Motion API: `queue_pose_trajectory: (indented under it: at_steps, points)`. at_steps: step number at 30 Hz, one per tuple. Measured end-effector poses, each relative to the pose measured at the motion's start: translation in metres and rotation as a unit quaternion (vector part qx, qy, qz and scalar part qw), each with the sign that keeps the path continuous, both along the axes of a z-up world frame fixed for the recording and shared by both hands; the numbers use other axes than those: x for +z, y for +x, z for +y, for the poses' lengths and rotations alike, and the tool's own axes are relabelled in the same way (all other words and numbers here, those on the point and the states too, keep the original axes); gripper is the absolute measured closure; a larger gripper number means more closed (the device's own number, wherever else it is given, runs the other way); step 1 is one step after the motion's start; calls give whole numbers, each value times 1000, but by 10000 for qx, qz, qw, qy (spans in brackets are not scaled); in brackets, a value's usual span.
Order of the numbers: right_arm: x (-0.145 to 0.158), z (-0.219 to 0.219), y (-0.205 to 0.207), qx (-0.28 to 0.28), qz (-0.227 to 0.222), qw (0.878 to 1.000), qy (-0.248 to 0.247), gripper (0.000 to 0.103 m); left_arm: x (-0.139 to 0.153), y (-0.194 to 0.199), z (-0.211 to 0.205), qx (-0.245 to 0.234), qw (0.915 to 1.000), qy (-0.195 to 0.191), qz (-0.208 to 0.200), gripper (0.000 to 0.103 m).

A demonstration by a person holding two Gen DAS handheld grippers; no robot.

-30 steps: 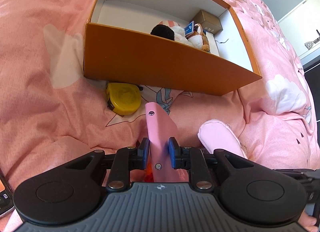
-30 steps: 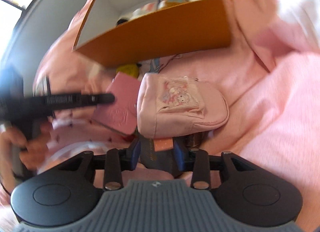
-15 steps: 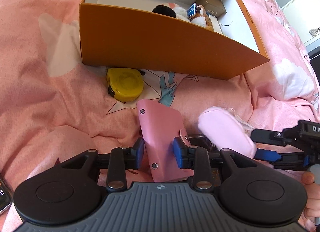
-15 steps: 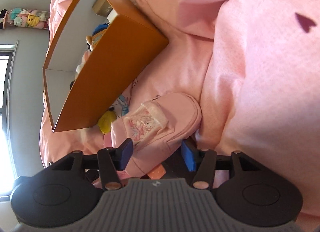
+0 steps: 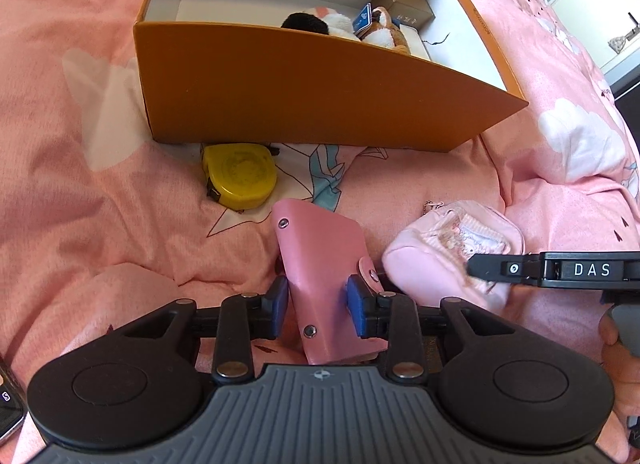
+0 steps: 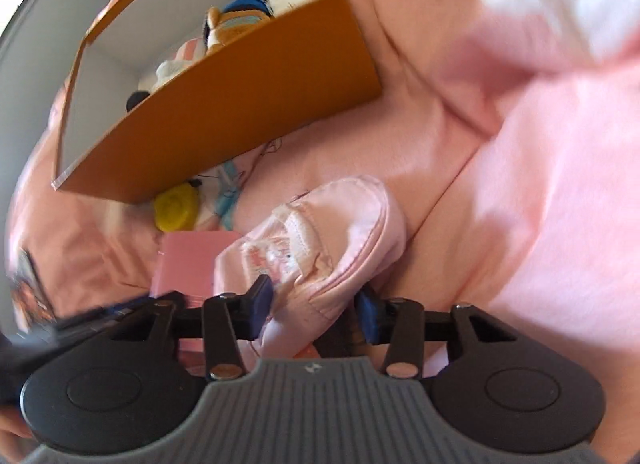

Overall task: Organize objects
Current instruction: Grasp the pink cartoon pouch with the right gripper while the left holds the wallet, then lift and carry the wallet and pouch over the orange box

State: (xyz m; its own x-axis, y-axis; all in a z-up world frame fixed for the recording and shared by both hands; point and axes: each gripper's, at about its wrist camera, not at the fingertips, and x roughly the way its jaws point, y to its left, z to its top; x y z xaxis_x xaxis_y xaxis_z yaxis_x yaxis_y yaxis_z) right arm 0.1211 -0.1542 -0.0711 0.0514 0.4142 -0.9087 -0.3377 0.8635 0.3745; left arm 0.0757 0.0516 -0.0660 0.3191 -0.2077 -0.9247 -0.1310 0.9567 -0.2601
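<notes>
My left gripper point(image 5: 318, 306) is shut on a pink leather wallet point(image 5: 326, 264) with snap studs, held over the pink bedspread. My right gripper point(image 6: 316, 310) is closed around a soft pink pouch point(image 6: 320, 260) with a cartoon print. In the left wrist view the pouch point(image 5: 444, 244) sits just right of the wallet, with the right gripper's black finger point(image 5: 520, 268) against it. The wallet also shows in the right wrist view point(image 6: 186, 264), left of the pouch. An orange box point(image 5: 304, 92) with white inside stands beyond both.
A yellow tape measure point(image 5: 240, 176) lies on the bedspread at the box's front wall. The box holds plush toys point(image 5: 348, 26), a small brown carton point(image 5: 404, 4) and a white box. A phone edge point(image 5: 8, 404) shows at the far left. The rumpled pink quilt point(image 5: 80, 184) surrounds everything.
The wallet has turned from edge-on to flat between the left fingers, which spread wider. The right gripper swung and tilted with the pouch, which now sits beside the wallet.
</notes>
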Motion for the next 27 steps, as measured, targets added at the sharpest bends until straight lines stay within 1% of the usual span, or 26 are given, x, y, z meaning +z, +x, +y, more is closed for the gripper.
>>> queue_pose_trajectory:
  at_steps: [2, 3, 6, 8, 9, 10, 11, 12, 14, 18, 23, 27]
  points:
    - [7, 3, -2, 216, -484, 9977, -416, 48, 1, -1, -2, -45, 10000, 67, -22, 67]
    - [8, 1, -2, 306, -593, 9964, -518, 48, 2, -1, -3, -64, 9999, 91, -33, 67]
    - [6, -3, -2, 385, -559, 9964, -508, 48, 2, -1, -4, -89, 9999, 117, -57, 67]
    - [-1, -3, 0, 286, -414, 9977, -443, 50, 2, -2, -3, -51, 9999, 74, -87, 68]
    - [-3, -2, 1, 215, -326, 9985, -385, 55, 2, -3, -2, -20, 9999, 38, -116, 69]
    - [-4, -5, 2, 147, -277, 9990, -315, 58, 4, -4, -1, -5, 9998, -3, -182, 71]
    - [-5, -6, 2, 132, -265, 9992, -270, 63, 6, -5, 0, -25, 9996, -33, -266, 73]
    - [-2, -5, 0, 167, -307, 9991, -236, 67, 9, -5, -1, -66, 9994, -37, -336, 75]
    - [2, -3, -4, 330, -489, 9980, -212, 73, 15, -6, -2, -131, 9988, -47, -473, 78]
    - [23, 5, -13, 815, -936, 9922, -77, 78, 25, -7, -1, -72, 9977, -172, -659, 84]
    - [51, 11, -18, 1292, -1444, 9810, 24, 79, 38, -9, 3, 22, 9957, -334, -860, 86]
    - [74, 13, -18, 1523, -1728, 9730, 166, 79, 59, -10, 7, 57, 9920, -550, -1130, 86]
